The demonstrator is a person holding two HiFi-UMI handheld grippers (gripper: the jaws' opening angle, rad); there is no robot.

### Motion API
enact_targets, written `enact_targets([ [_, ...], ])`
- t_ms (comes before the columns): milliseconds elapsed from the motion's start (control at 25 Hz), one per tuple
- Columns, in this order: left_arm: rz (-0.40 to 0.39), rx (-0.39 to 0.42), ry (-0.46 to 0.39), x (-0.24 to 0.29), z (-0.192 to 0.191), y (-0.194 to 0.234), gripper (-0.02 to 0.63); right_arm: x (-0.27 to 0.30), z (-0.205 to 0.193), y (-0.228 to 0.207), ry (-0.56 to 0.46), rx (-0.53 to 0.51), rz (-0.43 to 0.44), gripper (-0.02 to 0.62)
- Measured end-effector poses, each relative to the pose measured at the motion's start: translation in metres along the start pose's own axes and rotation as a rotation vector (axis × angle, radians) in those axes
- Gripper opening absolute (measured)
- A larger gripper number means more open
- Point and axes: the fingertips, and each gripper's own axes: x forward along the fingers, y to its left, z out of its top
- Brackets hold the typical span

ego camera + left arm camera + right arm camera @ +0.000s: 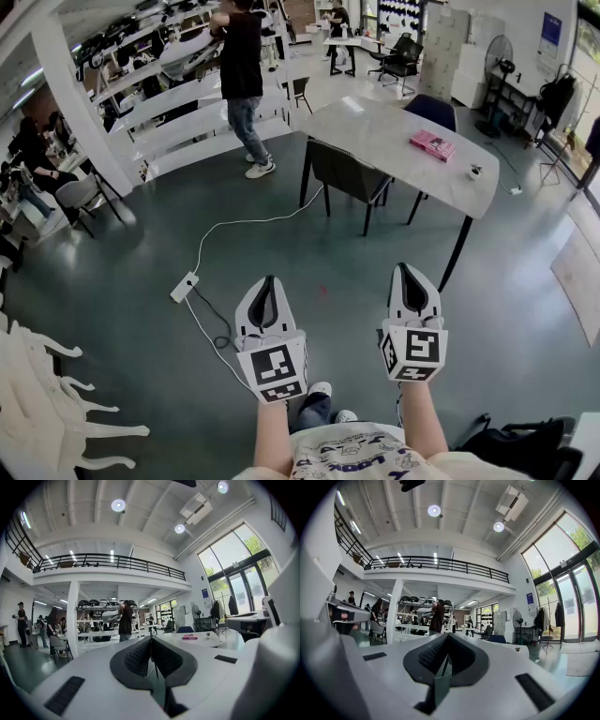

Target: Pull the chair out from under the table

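Fingers clenched on nothing, both sides.
My left gripper (270,281) and right gripper (406,269) are well apart from the worktop (370,122): one grey chair (345,173) tucked under it, one blue chair (432,110) opposite, one pink book (431,143) on top.

Bare floor (309,267) lies open up to the chair (349,174), which sits tucked under the tabletop (384,131) between 2 dark table legs (456,251). A white cable (246,222) and power strip (184,286) cross the floor at left.
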Motion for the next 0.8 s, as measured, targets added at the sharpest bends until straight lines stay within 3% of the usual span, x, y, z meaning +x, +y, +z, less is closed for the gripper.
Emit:
enact_targets([
  [720, 0.003, -0.023, 0.007, 0.042, -0.014, 0.050, 0.021, 0.047, -0.007, 0.032, -0.005, 0.006, -0.013, 0.006],
  [800, 0.005, -0.023, 0.000, 0.053, -0.015, 0.059, 0.023, 0.057, -0.008, 0.037, -0.005, 0.001, -0.016, 0.032],
])
